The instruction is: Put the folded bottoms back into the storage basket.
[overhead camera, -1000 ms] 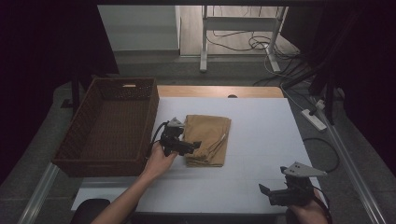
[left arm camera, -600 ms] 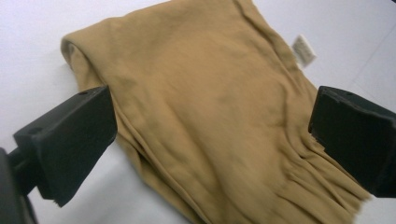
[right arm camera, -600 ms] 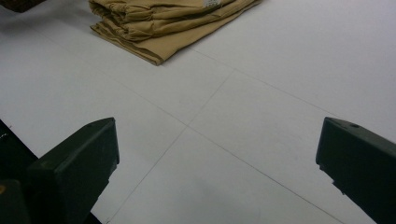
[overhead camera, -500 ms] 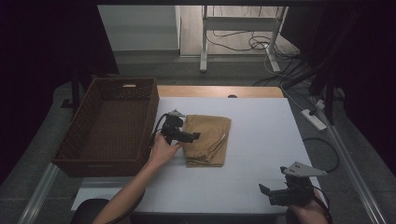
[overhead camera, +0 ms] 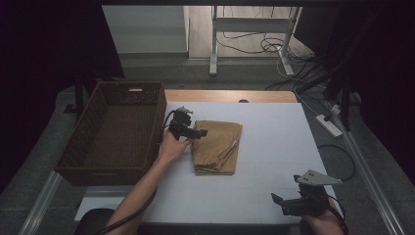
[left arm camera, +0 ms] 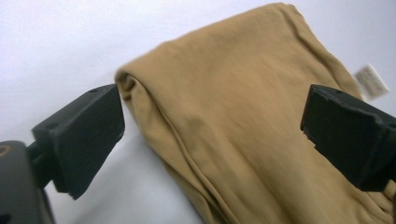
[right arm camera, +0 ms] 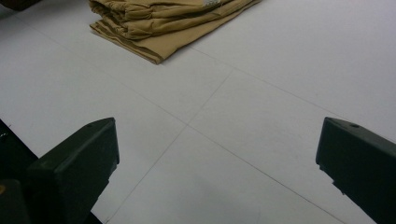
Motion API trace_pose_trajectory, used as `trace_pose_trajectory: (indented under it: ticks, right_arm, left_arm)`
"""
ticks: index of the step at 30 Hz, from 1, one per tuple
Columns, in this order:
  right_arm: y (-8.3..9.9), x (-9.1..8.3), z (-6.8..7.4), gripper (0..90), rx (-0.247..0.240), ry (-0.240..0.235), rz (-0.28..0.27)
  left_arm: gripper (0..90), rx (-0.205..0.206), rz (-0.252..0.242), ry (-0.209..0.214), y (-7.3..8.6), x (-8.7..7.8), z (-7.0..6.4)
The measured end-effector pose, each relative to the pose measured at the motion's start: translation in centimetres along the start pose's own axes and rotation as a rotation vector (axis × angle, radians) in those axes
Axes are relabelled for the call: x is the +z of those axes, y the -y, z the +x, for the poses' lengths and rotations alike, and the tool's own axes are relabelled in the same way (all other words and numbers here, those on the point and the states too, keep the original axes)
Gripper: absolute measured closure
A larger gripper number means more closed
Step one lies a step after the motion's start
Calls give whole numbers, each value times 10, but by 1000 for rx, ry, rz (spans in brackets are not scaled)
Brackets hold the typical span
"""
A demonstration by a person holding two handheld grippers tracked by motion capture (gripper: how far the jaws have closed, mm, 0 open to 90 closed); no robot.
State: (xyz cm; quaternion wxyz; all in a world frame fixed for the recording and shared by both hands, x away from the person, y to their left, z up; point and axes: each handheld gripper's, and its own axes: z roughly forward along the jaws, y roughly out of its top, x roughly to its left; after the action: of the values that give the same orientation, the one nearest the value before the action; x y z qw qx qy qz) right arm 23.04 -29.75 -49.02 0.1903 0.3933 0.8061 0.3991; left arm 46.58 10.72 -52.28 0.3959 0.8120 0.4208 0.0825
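- Nearest, the right gripper [overhead camera: 288, 204] sits at the near right edge of the white table [overhead camera: 274, 147], held in a hand at the bottom of the high view; its jaws stand wide apart with nothing between them, only bare tabletop ahead in the right gripper view.
- Farther in, the folded tan cloth [overhead camera: 216, 147] lies flat on the table, left of its middle and just right of the basket; a small white label [left arm camera: 371, 81] shows at one edge.
- At the cloth's far left corner, the left gripper [overhead camera: 192, 132] has its jaws spread wide, straddling that folded corner without pinching it.
- Beside them, the brown wicker basket [overhead camera: 161, 105] stands on the table's left side.
- Beyond, cables [overhead camera: 254, 46] lie on the floor.
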Motion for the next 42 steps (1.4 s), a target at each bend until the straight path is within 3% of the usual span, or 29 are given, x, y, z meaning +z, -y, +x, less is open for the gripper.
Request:
trace_pose_trajectory:
  ticks: [11, 19, 21, 24, 28, 31, 35, 42]
  right_arm:
    - [0, 0, 0, 2, 0, -3, 0]
    - [0, 0, 0, 3, -3, -8, 2]
    - [0, 0, 0, 2, -3, -7, 3]
    - [0, 0, 0, 2, -2, -8, 4]
    - [0, 0, 0, 2, -4, -9, 4]
    - [0, 0, 1, 2, -4, -8, 6]
    - [0, 1, 1, 2, -9, -8, 8]
    - [0, 1, 0, 2, -5, -8, 10]
  left_arm:
    - [67, -47, 40, -51, -9, 28, 19]
    - [93, -44, 82, -99, -14, 41, 29]
    - [167, -40, 87, -126, -15, 40, 30]
    - [246, -44, 87, -120, -17, 40, 31]
    - [336, 1, 99, -127, -17, 40, 28]
    - [478, 38, 106, -119, -17, 41, 22]
    - [689, 29, 104, -80, -17, 42, 19]
    - [772, 34, 98, -71, -16, 41, 18]
